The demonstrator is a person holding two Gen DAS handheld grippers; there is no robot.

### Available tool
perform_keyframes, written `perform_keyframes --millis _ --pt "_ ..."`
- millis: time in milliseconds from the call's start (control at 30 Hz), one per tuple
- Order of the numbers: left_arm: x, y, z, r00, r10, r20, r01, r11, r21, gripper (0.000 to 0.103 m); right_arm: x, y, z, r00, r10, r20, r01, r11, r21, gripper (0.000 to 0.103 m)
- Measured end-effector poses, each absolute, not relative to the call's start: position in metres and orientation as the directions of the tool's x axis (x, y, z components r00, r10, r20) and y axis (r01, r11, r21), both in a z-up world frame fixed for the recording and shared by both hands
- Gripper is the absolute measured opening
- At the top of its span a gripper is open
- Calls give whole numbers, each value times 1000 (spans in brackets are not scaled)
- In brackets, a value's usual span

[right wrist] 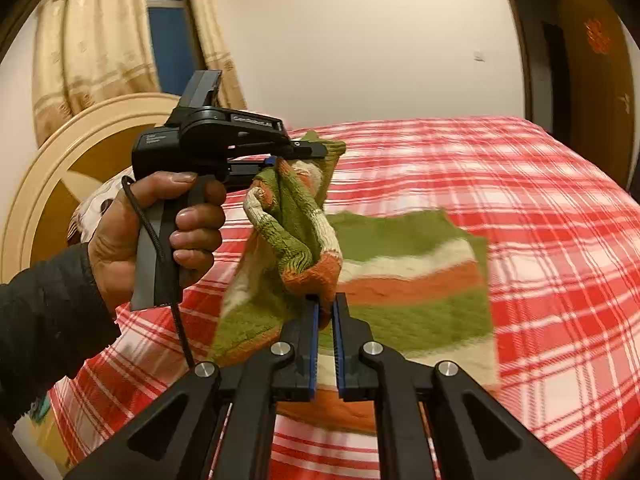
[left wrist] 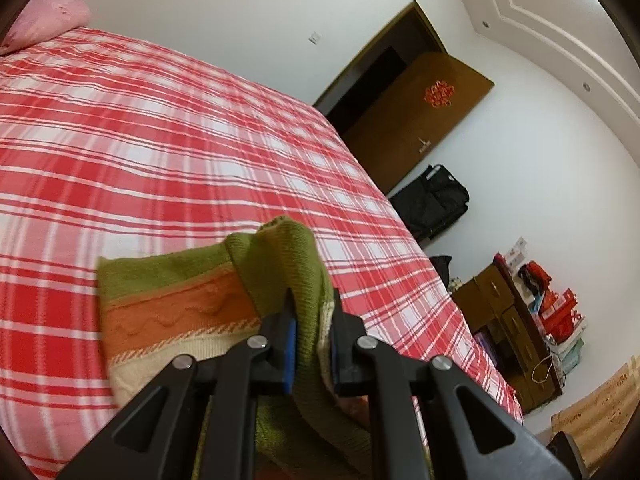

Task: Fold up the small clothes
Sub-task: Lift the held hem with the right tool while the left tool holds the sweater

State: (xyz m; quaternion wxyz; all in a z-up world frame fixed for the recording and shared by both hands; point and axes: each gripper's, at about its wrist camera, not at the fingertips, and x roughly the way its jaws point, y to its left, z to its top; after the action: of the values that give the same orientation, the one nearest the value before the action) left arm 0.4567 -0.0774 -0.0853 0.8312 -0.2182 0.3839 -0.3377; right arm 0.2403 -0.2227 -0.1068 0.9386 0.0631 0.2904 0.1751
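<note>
**Sweater lifted by 2 grippers over the bed**

Striped knit sweater (right wrist: 408,280), green, orange and cream: most of it lies flat on the plaid bedspread (right wrist: 560,240), one end raised and bunched between the tools.

Left gripper (left wrist: 314,320) clenched on a thick green fold. Right gripper (right wrist: 327,312) pinches an orange bit at its tips; jaws nearly closed, though the bite looks shallow and motion blur makes this uncertain.

Risks:
- The orange edge could slip from the right tips if the 2 tools pull apart.
- The bunched fabric may land twisted, spoiling a neat fold.

Views: the right wrist shows the left hand (right wrist: 160,232) on its handle and the flat body of the garment; the left wrist shows mainly its own grasp, plus a pink pillow (left wrist: 48,16).
</note>
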Motion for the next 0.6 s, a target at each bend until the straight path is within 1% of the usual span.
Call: perform_keyframes --millis 67,167,333,433,533,567,600 --pt "459 -92 -88 465 -729 -502 397 678 -618 13 240 -237 -110 770 357 -529 -270 933 236 5" --pt "460 -106 -93 451 -726 -519 395 684 -614 13 241 -256 -116 770 333 -544 -229 940 251 0" --pt "461 -125 -104 426 -716 -553 391 697 -601 13 247 -285 -132 747 331 -576 -173 934 312 0" --pt "460 -131 -106 418 -709 -568 393 704 -591 13 250 -290 -139 717 366 -593 -189 921 340 0" --pt "459 -131 -103 421 -707 -568 398 706 -585 13 250 -293 -139 706 446 -550 -221 877 427 2" --pt "459 -131 -101 420 -709 -566 399 705 -586 13 250 -292 -138 706 451 -546 -229 875 427 11" --pt "460 -131 -102 420 -710 -566 401 704 -586 13 250 -289 -138 701 460 -545 -245 873 422 47"
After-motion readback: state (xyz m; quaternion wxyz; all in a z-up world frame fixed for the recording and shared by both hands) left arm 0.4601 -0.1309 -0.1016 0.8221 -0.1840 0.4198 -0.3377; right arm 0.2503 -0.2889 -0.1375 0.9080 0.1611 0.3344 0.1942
